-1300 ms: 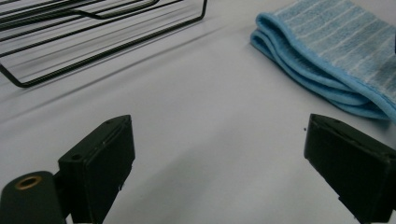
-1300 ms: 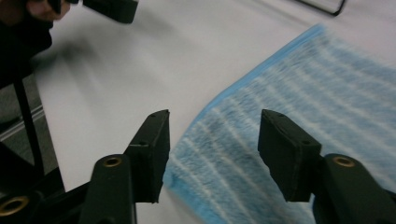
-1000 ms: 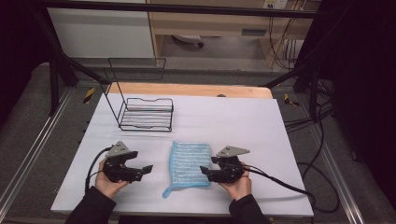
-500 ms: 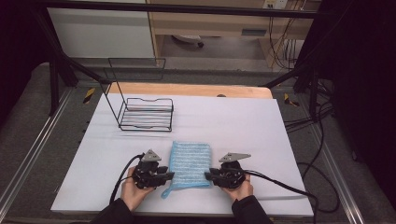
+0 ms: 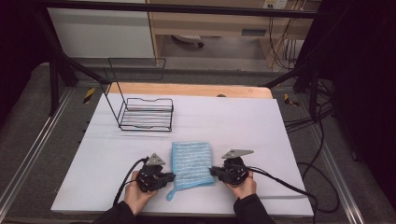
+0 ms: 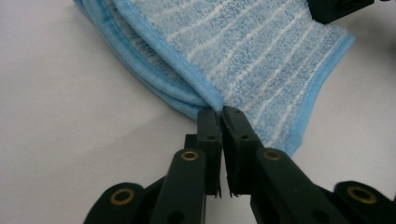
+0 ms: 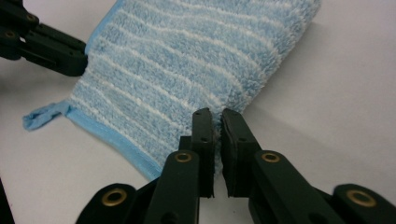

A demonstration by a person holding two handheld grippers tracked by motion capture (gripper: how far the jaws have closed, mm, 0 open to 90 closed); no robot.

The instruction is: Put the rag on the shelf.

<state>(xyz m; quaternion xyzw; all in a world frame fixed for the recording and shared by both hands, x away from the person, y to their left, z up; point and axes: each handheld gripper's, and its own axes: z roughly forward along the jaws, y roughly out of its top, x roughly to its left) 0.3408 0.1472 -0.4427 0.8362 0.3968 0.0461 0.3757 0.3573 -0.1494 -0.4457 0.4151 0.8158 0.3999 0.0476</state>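
Lying lengthwise front-to-back, folded towel

Right tongs pinch the blue towel's edge.

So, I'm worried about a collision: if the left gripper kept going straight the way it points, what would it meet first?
The blue towel that it pinches; past that, probably the right gripper, clamped on the towel's opposite edge, though depth is unclear.

The white table is holding a blue cloth, lying flat between the two grippers. A black wire rack is sitting farther off, beyond the left gripper.
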